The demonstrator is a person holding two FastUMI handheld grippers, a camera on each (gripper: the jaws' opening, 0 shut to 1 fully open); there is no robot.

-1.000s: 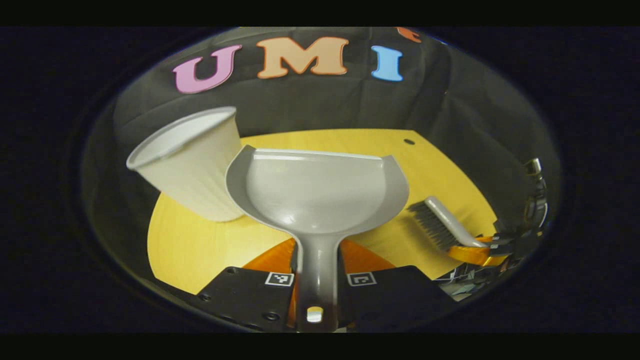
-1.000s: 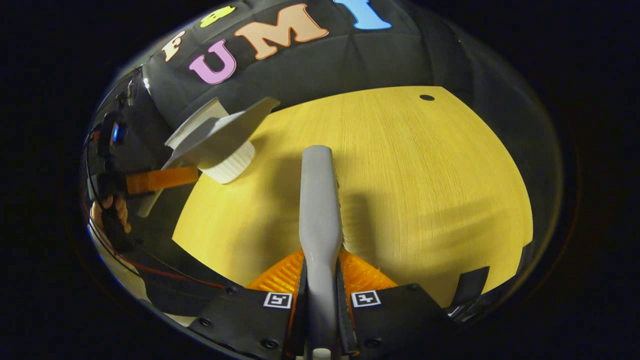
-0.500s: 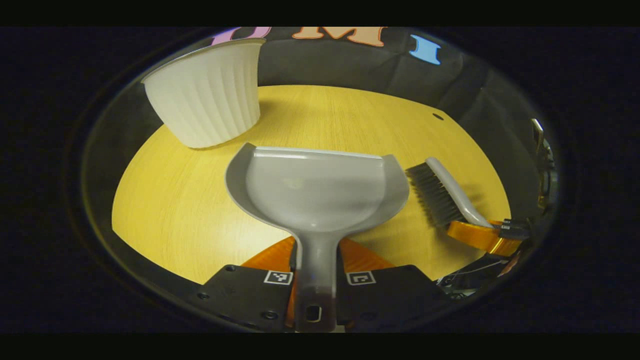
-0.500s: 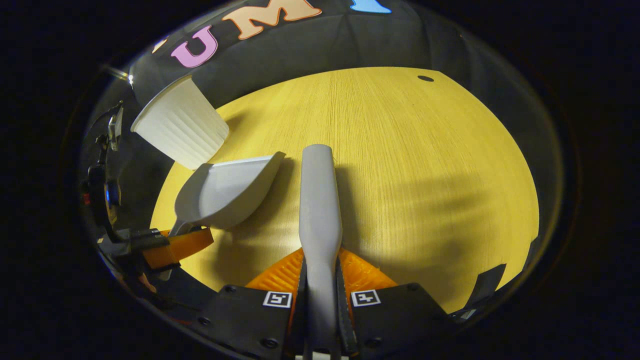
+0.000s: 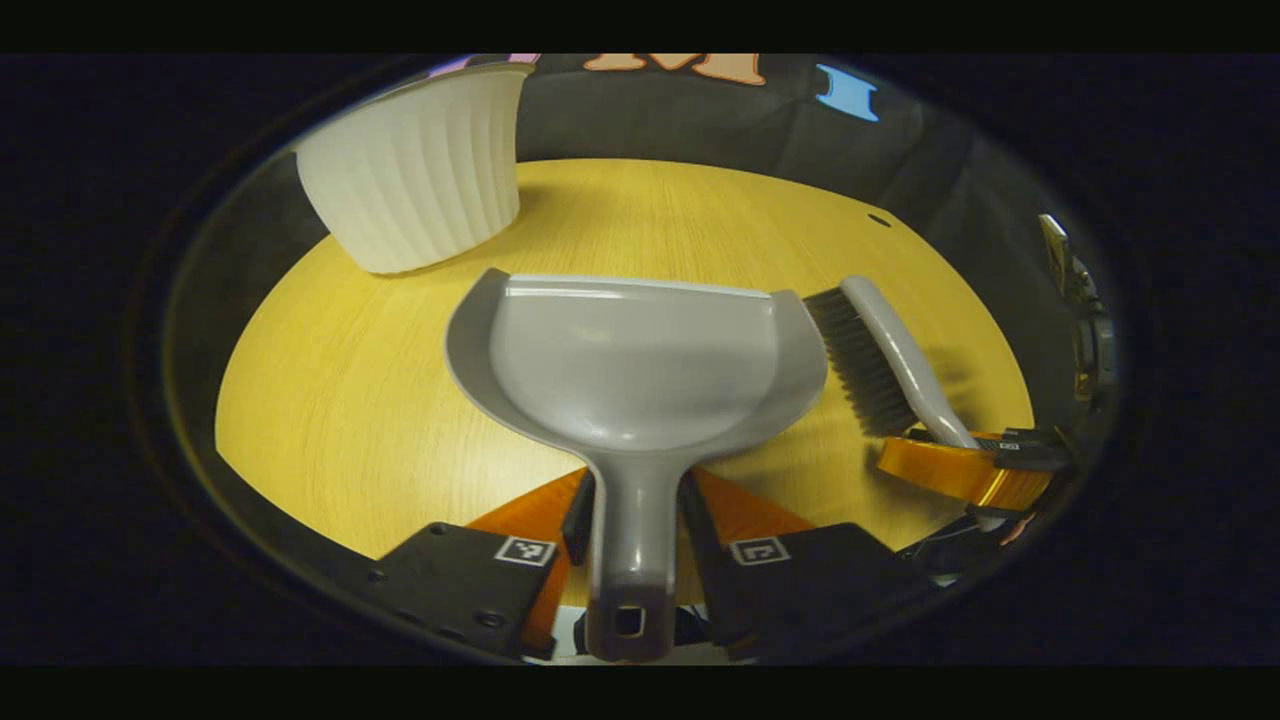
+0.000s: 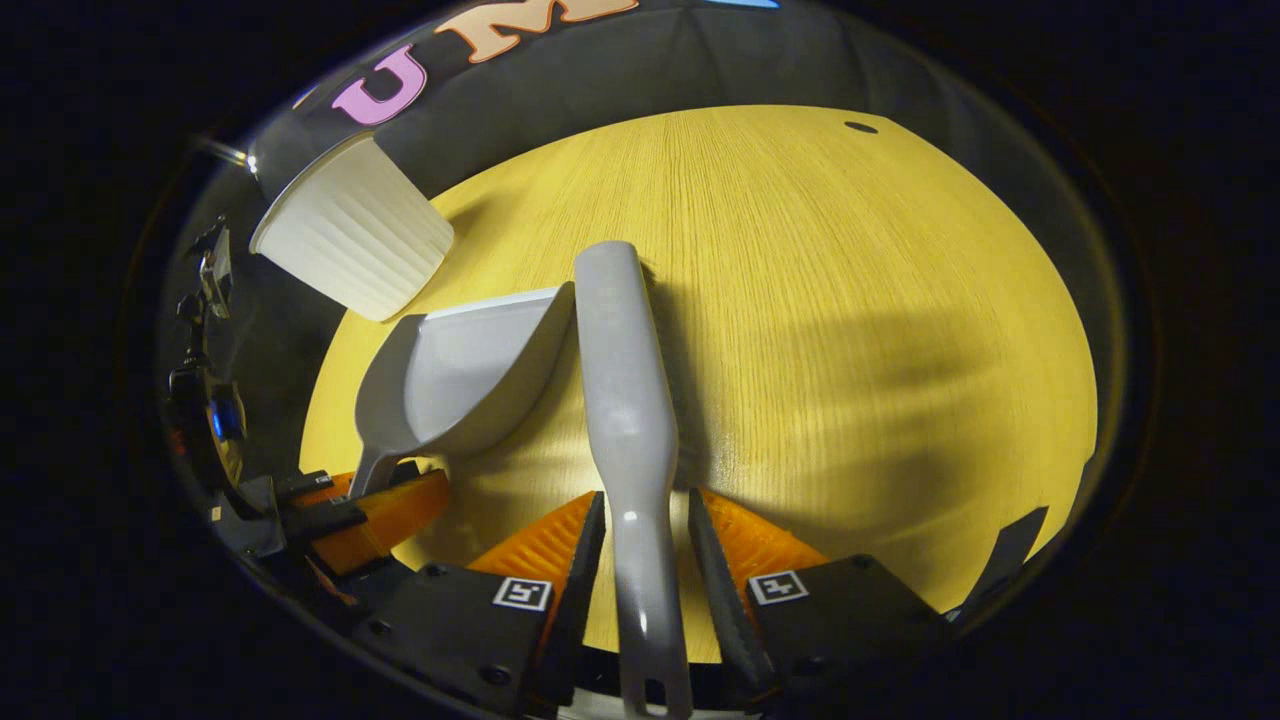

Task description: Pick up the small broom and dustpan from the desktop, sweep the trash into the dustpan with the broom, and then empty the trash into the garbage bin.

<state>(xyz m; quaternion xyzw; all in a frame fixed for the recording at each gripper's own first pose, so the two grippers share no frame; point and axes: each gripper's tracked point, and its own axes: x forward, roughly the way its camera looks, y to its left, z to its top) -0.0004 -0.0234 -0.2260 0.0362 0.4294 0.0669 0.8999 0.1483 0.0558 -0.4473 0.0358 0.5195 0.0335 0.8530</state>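
- Left gripper view showed the dustpan [image 5: 635,360] lying flat on the counter [image 5: 330,400], mouth away from me, its handle running back between the fingers of the left hand-held gripper [image 5: 637,480].
- That hand-held gripper stood parted, with a gap on each side of the handle, so I judged it had hold of nothing.
- The pan's bowl looked bare, and I could pick out no trash on the counter around it.
- The bin [image 5: 420,190], a white ribbed tub, stood beyond the pan to its left, apart from it.
- The broom [image 5: 880,350] lay just beside the pan's right wall, bristles toward the pan.
- Right gripper view had the broom's handle lying between the fingers of the right hand-held gripper [image 6: 645,500], which was likewise spread, neither finger pressing on it.
- Handling, as I judged it: both tools looked like thin, stiff moulded plastic, light and smooth, so likely to slip or twist in a loose pinch.
- I would take the pan on the narrow handle close to the bowl, to stop the wide end drooping.
- I would take the broom on the waist of its handle, just behind the bristles; the bristles would give, the handle would not.
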